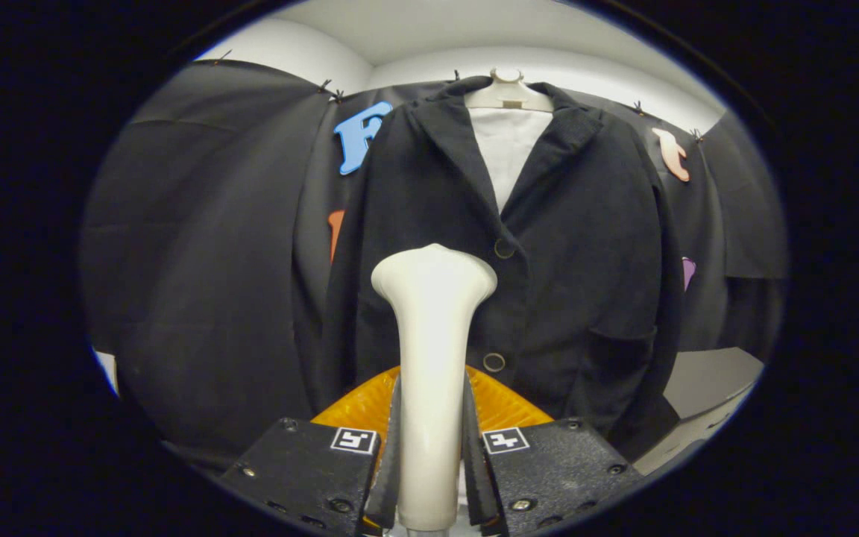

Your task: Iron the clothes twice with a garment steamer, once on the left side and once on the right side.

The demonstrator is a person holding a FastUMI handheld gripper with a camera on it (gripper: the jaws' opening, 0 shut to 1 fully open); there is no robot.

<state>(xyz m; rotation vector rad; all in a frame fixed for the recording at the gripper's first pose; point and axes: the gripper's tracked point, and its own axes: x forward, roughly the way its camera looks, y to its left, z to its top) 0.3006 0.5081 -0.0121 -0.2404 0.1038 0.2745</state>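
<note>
Black jacket [549, 246] hung on hanger [508, 91], dead ahead. Cream garment steamer [432, 358] stood upright before left front panel, head near buttons. Gripper [432, 462] clamped on steamer handle. Seemingly mid-pass; next called for steady stroke along fabric.

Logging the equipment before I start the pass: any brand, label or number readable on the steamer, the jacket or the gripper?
None can be read.
Steamer, clamped between both fingers of the gripper: no text.
Jacket: no label or text.
Gripper body: two square markers, coded patterns, not words or numbers.
</note>
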